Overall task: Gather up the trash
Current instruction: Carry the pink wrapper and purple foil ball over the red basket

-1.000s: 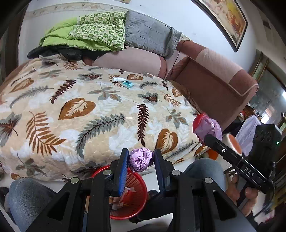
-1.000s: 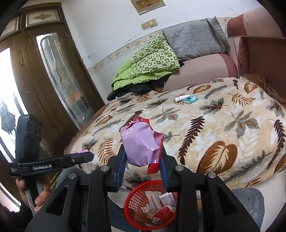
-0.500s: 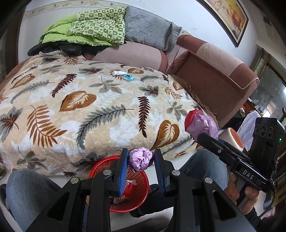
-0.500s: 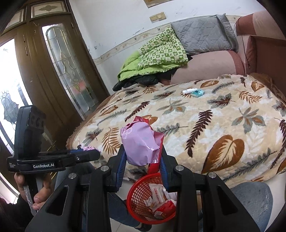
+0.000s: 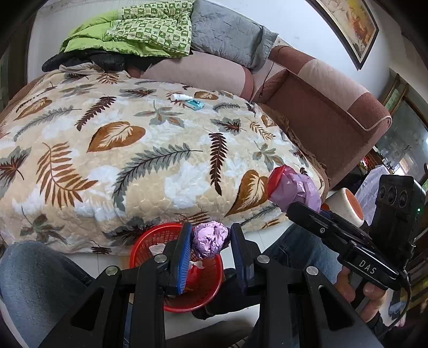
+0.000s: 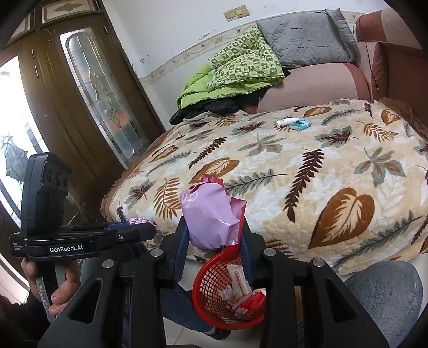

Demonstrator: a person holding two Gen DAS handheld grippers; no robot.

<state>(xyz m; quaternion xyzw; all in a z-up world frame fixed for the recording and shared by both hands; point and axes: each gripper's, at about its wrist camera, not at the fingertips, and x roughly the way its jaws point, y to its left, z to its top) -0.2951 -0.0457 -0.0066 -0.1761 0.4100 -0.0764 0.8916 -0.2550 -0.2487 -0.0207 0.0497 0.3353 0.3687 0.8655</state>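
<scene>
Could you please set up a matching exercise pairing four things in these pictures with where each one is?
Things:
1. crumpled purple paper ball
2. pink plastic wrapper with red lining
3. red mesh plastic basket
4. small white bottle

Places:
A. on the floor between the person's knees
B. lying on the leaf-patterned blanket
C. clamped in the left tool
D. clamped in the right tool

Pairs: 1-C, 2-D, 3-A, 4-B

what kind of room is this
Most likely a home living room doubling as a sleeping spot: a pink and brown sofa with a leaf-print blanket spread over its seat, a framed picture on the wall, and wooden glazed doors.
</scene>
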